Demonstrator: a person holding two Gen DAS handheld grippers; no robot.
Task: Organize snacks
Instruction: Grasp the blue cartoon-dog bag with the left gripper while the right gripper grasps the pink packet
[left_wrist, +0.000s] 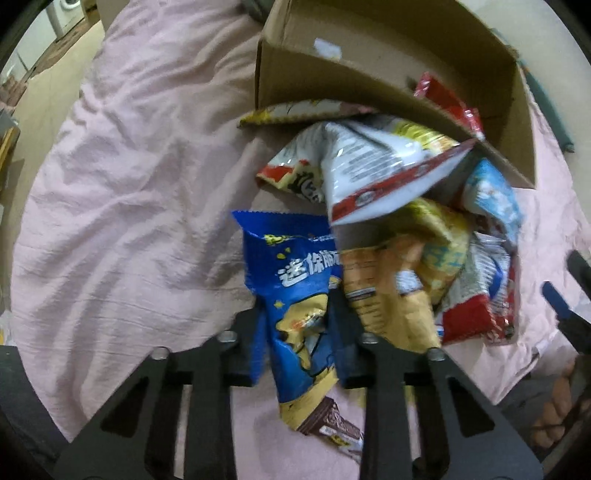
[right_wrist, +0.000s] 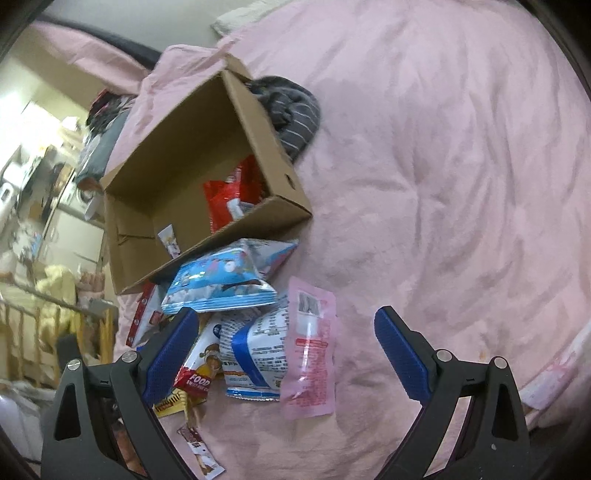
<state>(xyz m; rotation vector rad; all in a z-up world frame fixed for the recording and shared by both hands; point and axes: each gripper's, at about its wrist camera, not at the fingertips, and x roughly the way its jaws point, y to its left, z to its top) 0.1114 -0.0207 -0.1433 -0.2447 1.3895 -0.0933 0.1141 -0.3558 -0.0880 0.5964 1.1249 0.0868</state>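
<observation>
On a rumpled pink bedsheet (right_wrist: 443, 166), left hand-held gripper (left_wrist: 295, 332) pinches a blue snack bag (left_wrist: 295, 295); right hand-held gripper (right_wrist: 286, 354) spread.

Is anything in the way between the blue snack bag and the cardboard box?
Yes. The left tool grips the blue snack bag, and a heap of other snack packets lies between it and the cardboard box, piled against the box's near wall.

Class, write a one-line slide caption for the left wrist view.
Left gripper shut on a blue snack packet, beside a snack pile and cardboard box on pink bedding.
</observation>
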